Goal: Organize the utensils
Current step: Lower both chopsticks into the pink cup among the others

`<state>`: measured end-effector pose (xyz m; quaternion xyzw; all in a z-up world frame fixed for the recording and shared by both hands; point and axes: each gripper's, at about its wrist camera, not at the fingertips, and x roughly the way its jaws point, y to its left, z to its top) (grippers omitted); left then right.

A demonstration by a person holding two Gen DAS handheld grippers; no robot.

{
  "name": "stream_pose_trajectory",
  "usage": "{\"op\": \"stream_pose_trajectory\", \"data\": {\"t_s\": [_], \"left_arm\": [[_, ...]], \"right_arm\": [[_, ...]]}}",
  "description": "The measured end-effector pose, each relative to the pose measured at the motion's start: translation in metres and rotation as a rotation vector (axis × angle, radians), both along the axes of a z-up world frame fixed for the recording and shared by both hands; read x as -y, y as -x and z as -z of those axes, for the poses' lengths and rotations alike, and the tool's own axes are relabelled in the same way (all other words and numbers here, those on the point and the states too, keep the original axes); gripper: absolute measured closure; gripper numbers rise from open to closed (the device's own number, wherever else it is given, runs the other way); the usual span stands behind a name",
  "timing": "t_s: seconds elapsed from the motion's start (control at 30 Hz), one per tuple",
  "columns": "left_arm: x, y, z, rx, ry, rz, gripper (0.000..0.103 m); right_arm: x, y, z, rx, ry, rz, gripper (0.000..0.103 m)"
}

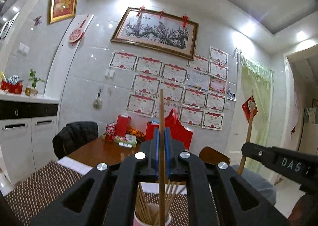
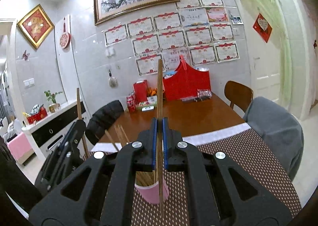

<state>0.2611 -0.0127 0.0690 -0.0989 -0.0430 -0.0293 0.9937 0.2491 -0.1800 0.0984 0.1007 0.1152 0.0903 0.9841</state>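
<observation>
Wooden chopsticks: we pinch one upright (image 1: 162, 132) in our left gripper (image 1: 162, 146), another (image 2: 159, 94) in our right gripper (image 2: 159, 138), both clamped tight. Below, at six o'clock, a pink cup (image 2: 153, 193) of chopsticks stands on the dotted mat (image 2: 238, 166).

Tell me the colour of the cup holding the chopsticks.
Pink; the round pink cup of wooden chopsticks shows best in the right wrist view.

My wooden table (image 2: 198, 114) carries a dotted placemat (image 2: 248, 156), red boxes (image 2: 186, 84), and cans (image 2: 131, 102); a pink cup (image 2: 153, 192) stands on the placemat.
</observation>
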Motion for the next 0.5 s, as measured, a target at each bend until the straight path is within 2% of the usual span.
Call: {"op": "stream_pose_trajectory", "data": {"t_s": [0.27,0.5], "left_arm": [[0.005,-0.048,0.012,0.026,0.001,-0.029,0.097],[-0.007,-0.084,0.025,0.006,0.03,-0.055,0.097]], "right_arm": [[0.002,-0.058,0.007,-0.042,-0.057,-0.031,0.097],[-0.009,-0.092,0.015,-0.051,-0.088,-0.055,0.097]]}}
